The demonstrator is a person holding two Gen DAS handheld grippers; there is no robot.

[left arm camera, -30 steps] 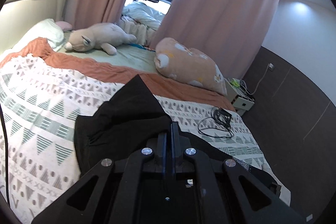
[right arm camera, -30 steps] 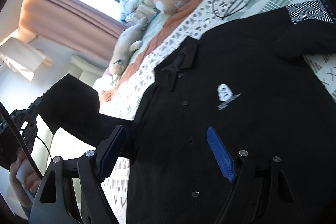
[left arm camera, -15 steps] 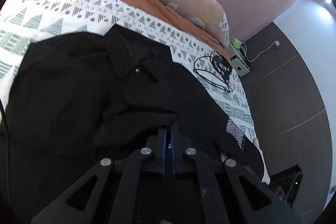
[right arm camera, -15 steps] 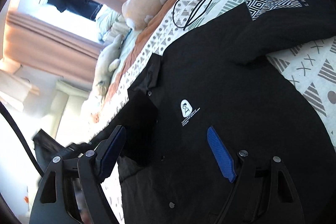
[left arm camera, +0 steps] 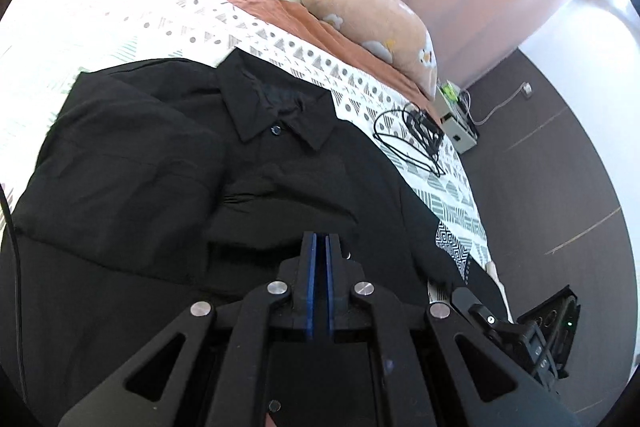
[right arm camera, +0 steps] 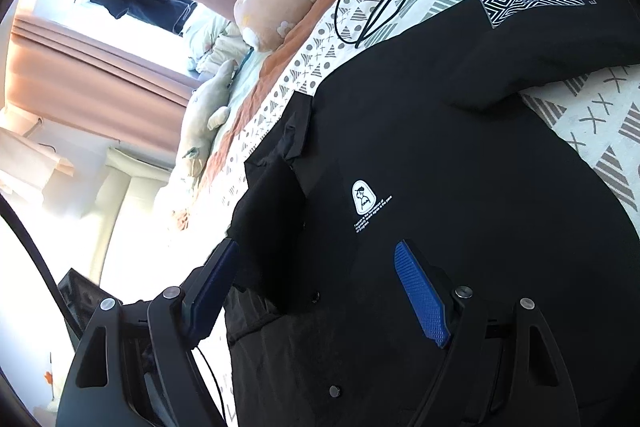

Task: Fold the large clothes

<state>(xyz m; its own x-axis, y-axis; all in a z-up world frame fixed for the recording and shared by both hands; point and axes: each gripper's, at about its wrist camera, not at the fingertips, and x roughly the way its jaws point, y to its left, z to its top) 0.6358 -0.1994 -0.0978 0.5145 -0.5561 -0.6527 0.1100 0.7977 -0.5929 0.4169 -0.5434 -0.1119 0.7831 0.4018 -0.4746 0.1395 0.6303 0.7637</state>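
Shirt (left arm camera: 132, 163): soft, light, floppy; lies on the bed (left arm camera: 120, 15).
Left gripper (left arm camera: 320, 247) pinched closed on its fabric; right gripper (right arm camera: 316, 259) gapes wide, empty; grasp the sleeve (right arm camera: 560, 39) at two o'clock.

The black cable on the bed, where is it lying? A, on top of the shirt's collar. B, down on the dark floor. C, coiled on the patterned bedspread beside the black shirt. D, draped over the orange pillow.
C: the coiled black cable rests on the patterned bedspread, just off the edge of the black shirt and short of the orange pillow.
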